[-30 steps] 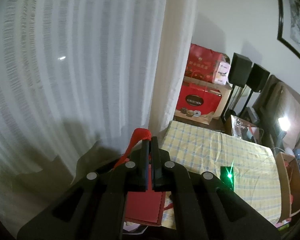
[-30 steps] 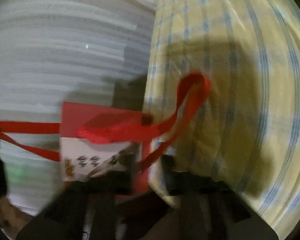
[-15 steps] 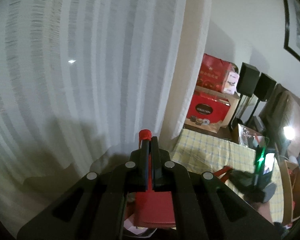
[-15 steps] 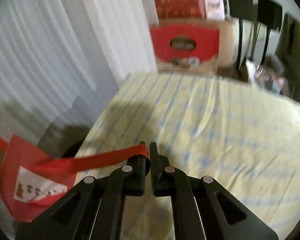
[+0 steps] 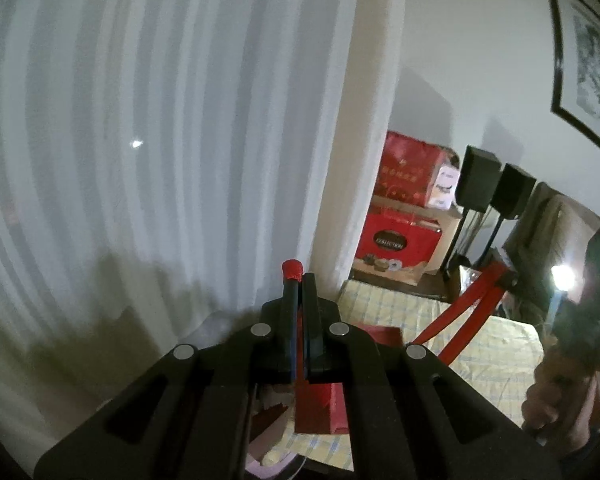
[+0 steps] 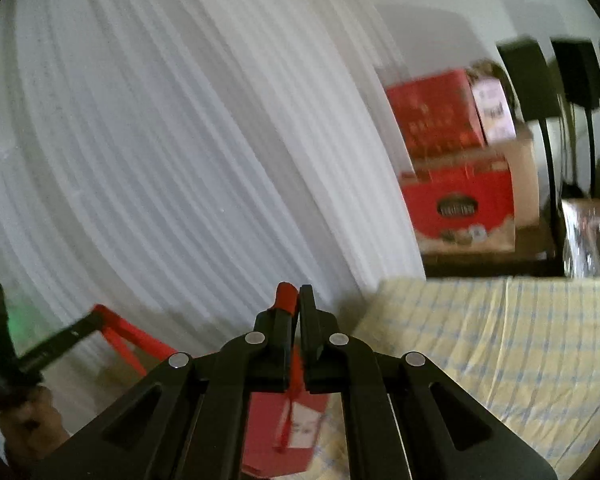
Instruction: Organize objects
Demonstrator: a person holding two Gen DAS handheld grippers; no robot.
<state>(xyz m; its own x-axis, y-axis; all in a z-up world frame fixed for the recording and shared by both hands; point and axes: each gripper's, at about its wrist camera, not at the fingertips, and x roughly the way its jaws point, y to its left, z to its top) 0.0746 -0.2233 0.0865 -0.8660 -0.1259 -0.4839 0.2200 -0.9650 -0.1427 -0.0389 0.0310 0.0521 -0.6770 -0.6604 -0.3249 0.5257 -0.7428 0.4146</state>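
Observation:
A small red paper gift bag (image 5: pixel 320 404) with red ribbon handles hangs between my two grippers, above the edge of a yellow checked tablecloth (image 5: pixel 480 352). My left gripper (image 5: pixel 298 280) is shut on one red handle. My right gripper (image 6: pixel 294 294) is shut on the other red handle; the bag with its white label (image 6: pixel 300 424) hangs below it. In the left wrist view the right gripper (image 5: pixel 512 278) holds its taut handle (image 5: pixel 460 320) at the right. In the right wrist view the left gripper (image 6: pixel 88 322) shows at the lower left.
White pleated curtains (image 5: pixel 160 140) fill the left. Red gift boxes (image 5: pixel 404 216) are stacked on a low stand behind the table. Two black speakers on stands (image 5: pixel 496 188) and a framed picture (image 5: pixel 588 52) are at the right. A bright lamp (image 5: pixel 560 282) glares far right.
Both grippers have lifted the bag by its handles and pulled them apart. The right wrist view has swung up from the tablecloth toward the curtain.

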